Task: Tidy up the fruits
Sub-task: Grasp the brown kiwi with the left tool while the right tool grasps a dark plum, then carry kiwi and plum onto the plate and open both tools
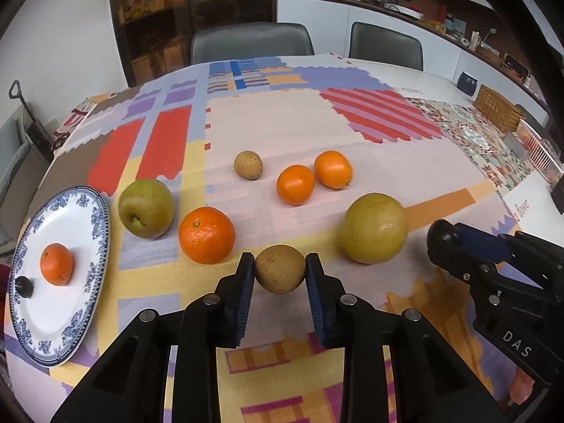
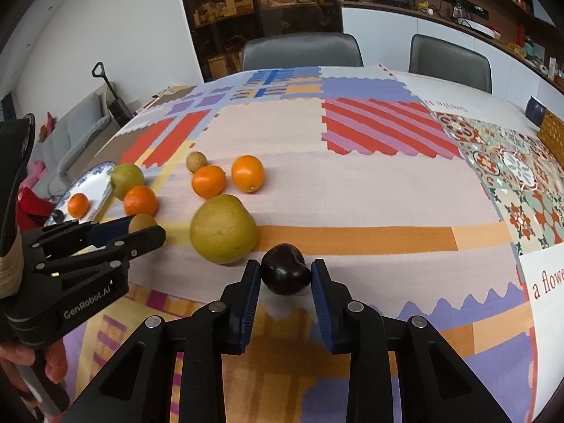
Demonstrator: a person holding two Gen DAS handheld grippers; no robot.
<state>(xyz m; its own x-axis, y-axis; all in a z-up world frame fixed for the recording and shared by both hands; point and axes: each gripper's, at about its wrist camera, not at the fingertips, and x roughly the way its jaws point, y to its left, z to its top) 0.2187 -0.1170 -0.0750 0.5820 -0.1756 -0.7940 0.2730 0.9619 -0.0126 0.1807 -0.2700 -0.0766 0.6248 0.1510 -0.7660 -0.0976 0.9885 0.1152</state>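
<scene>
Blue rubber pads of the left gripper [image 1: 280,269] were clamped on a small round brown fruit [image 1: 280,268], one pad pressing each side of it, above the patchwork-patterned tablecloth [image 1: 282,134]. The right gripper [image 2: 285,275] had its pads against a dark purple, almost black, glossy fruit [image 2: 284,274] that sat on the cloth, grasped from both sides.

To the left stood a white oval plate with a blue floral rim [image 1: 100,222], carrying a small orange mandarin [image 1: 56,263] and a small dark fruit [image 1: 24,285] near its close edge. Just beside the plate lay a green apple-like fruit [image 1: 146,208], and next to that a large dimpled orange [image 1: 206,234]. Farther back a second small brown fruit [image 1: 248,164] rested alone, with two smooth orange citrus fruits [image 1: 295,184] touching each other to its right. A big yellow-green round fruit [image 1: 373,227] lay between the two grippers, near the brown fruit in the left claw and just beside the dark one in the right. A woven basket [image 1: 497,107] sat at the table's far right edge.
</scene>
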